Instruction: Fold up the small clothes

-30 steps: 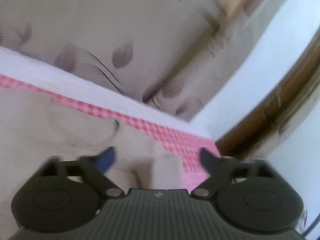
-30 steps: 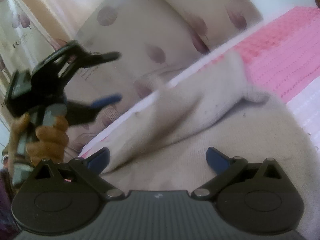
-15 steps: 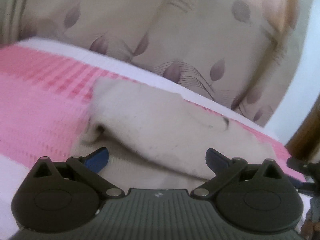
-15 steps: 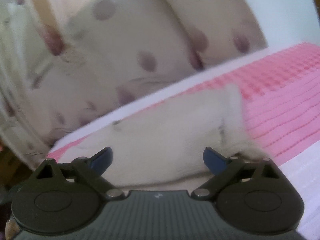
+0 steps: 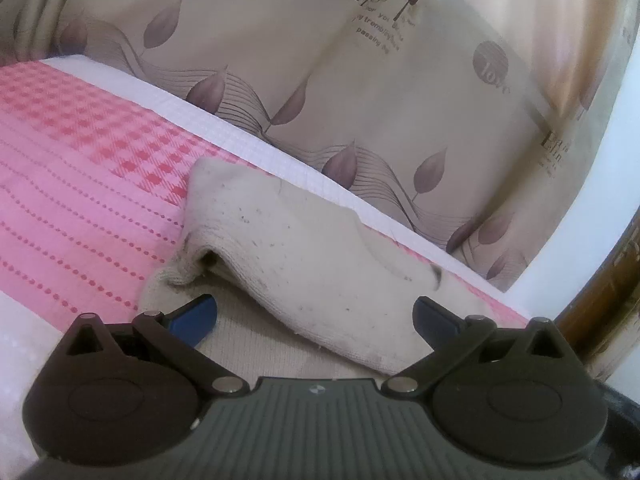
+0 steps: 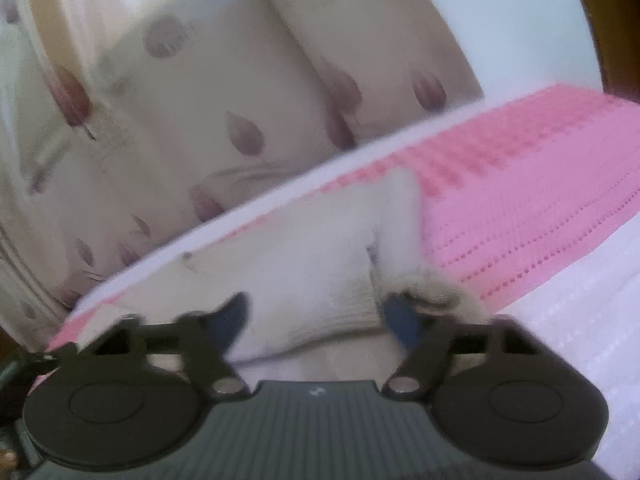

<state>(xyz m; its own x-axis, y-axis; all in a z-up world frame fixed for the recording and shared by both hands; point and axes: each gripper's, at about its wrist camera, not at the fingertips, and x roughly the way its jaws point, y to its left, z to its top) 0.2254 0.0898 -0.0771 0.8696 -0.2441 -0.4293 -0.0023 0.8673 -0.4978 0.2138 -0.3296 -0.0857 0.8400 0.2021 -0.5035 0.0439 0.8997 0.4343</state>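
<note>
Both wide claws, left claw (image 5: pixel 314 314) and right claw (image 6: pixel 320 316), have closed in on the folded cream garment (image 5: pixel 304 248) beside the curtain (image 5: pixel 360 80).

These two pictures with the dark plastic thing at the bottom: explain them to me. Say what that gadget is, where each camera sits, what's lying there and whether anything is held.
No robot here: a person holds a two-finger gripper in each hand, and a fisheye camera on each looks forward along its fingers. The dark shape at the bottom is the gripper itself.

The left gripper has its blue-tipped fingers spread wide, holding nothing. They hover over a cream knitted garment, partly folded over itself, on a pink checked bedspread. A leaf-print curtain hangs behind.

The right gripper sees the same garment from the other side. The picture is blurred, but its fingers look open, one tip near a bunched edge.
</note>
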